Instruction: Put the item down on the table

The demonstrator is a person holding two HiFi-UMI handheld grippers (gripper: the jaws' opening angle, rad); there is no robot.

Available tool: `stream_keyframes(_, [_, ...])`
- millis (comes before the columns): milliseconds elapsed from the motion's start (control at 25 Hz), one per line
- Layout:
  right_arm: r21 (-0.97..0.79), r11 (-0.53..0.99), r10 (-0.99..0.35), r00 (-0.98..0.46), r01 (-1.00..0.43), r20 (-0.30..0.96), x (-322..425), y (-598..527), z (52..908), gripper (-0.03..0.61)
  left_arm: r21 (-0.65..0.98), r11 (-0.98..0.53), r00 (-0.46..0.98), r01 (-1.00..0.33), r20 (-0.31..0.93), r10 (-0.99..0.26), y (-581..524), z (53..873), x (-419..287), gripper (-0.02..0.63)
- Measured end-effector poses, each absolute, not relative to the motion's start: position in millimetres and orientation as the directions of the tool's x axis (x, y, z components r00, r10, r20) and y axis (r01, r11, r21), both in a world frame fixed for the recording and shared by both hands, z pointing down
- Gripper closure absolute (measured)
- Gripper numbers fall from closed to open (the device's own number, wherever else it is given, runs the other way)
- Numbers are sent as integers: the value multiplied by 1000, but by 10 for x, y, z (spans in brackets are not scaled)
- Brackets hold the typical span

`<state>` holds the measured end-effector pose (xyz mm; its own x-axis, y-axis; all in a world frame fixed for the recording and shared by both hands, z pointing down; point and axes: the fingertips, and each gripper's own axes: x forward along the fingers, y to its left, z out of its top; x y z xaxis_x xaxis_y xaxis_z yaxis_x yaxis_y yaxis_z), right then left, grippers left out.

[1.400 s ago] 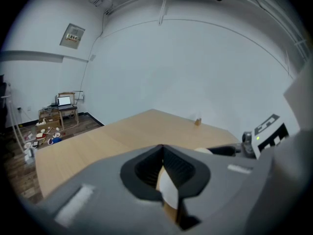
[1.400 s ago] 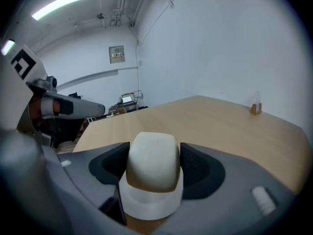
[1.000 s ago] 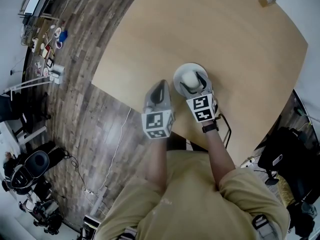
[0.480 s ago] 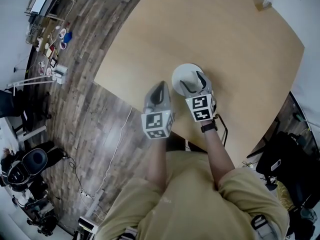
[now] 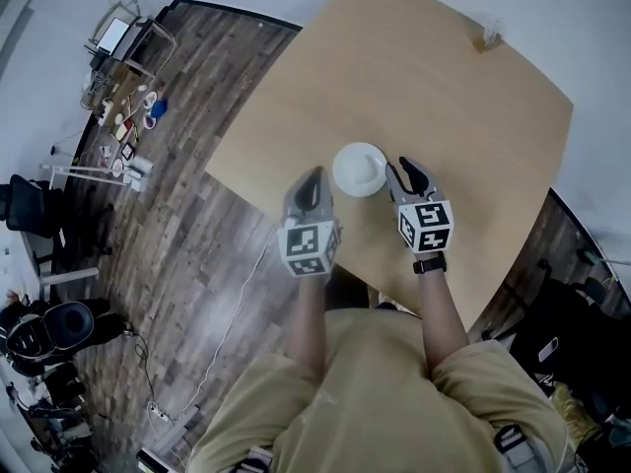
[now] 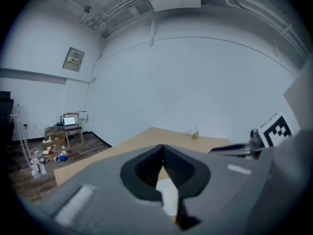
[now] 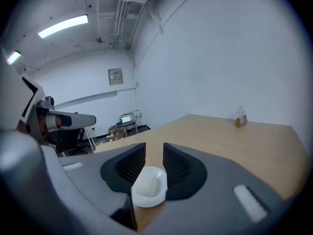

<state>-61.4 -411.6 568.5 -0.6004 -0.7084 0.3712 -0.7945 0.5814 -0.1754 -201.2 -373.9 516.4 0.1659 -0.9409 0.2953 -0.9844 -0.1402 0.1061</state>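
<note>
Premises: a laboratory or test room, not a dwelling. Evidence follows.

The walls [image 6: 195, 82] are bare and white. The ceiling is open, with exposed pipes [image 6: 128, 3] and a strip light [image 7: 63, 26]. A panel box [image 6: 74, 59] is fixed high on one wall.

The floor [image 5: 187, 215] is wood plank and carries a loose cable [image 5: 242, 294]. Small items [image 5: 133, 116] lie scattered beside a side desk [image 6: 66, 131], which bears an open laptop [image 6: 69, 120]. A black office chair [image 5: 22, 205] stands at the room's edge.

One large plain table [image 5: 444, 87] occupies the middle.
</note>
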Motion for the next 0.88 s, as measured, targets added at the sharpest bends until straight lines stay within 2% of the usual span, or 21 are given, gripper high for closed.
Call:
stream_keyframes(160, [-120, 595, -746, -602, -795, 286, -425, -3880, 5078, 512, 74, -150, 164, -986, 252, -954, -3425, 4786, -1915, 612])
stream_keyframes(440, [-39, 590, -791, -586, -807, 177, -35, -3437, 4366, 566, 27, -144, 147, -989, 163, -976, -2959, 4270, -1809, 612])
stream_keyframes(880, [35, 516, -856, -514, -856, 57, 480, -2901, 3730, 572, -24, -145, 144, -989, 53, -988, -2339, 3781, -1534, 612])
